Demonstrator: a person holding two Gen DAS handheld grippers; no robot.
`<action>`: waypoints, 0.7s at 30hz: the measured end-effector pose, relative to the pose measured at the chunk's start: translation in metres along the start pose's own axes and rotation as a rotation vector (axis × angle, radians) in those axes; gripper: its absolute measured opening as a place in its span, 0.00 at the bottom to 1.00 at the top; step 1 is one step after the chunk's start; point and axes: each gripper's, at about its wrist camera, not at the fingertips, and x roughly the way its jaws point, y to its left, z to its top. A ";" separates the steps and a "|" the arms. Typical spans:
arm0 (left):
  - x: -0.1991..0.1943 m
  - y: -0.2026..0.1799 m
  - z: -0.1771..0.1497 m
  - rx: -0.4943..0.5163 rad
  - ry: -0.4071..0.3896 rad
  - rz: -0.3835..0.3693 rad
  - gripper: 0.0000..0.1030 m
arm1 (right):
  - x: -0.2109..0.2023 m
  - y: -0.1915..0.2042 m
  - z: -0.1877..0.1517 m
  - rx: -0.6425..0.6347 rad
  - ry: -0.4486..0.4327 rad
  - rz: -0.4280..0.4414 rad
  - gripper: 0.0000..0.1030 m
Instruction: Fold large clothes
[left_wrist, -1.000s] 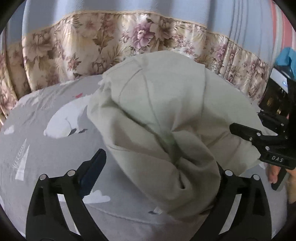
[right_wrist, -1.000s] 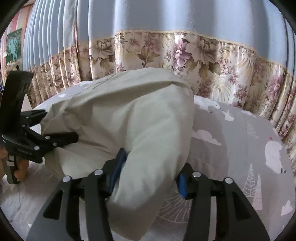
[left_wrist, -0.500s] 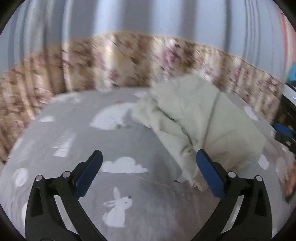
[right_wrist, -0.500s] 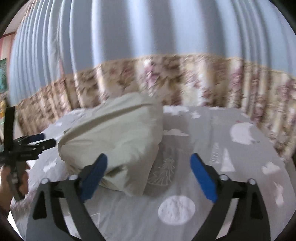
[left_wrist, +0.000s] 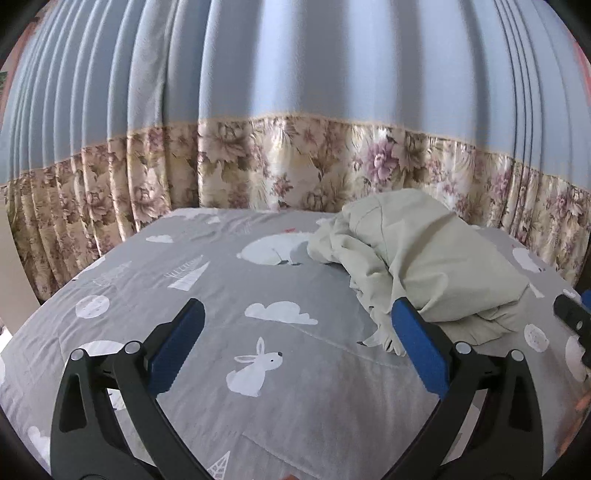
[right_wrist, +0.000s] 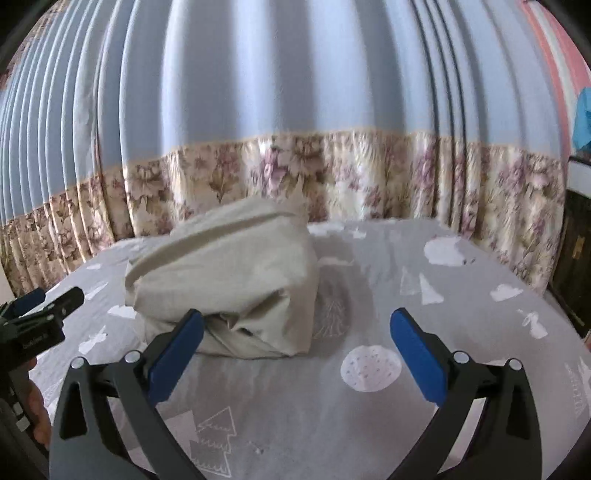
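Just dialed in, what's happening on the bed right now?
A person with a gripper in each hand is folding a large beige garment on a bed with a grey animal-print sheet. At this moment neither gripper holds it: the left gripper and right gripper are both open, hovering above the sheet. The garment sits in a bulky, loosely bundled heap near the floral curtain, not flat or neatly folded.
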 end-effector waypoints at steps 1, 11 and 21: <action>-0.002 0.000 0.000 0.000 -0.008 0.004 0.97 | -0.002 0.001 0.000 -0.003 -0.007 -0.001 0.98; -0.015 -0.006 -0.001 0.040 -0.076 0.018 0.97 | -0.017 0.013 -0.001 -0.035 -0.067 -0.057 0.98; -0.014 -0.004 -0.003 0.042 -0.052 -0.020 0.97 | -0.018 0.016 0.000 -0.030 -0.087 -0.072 0.98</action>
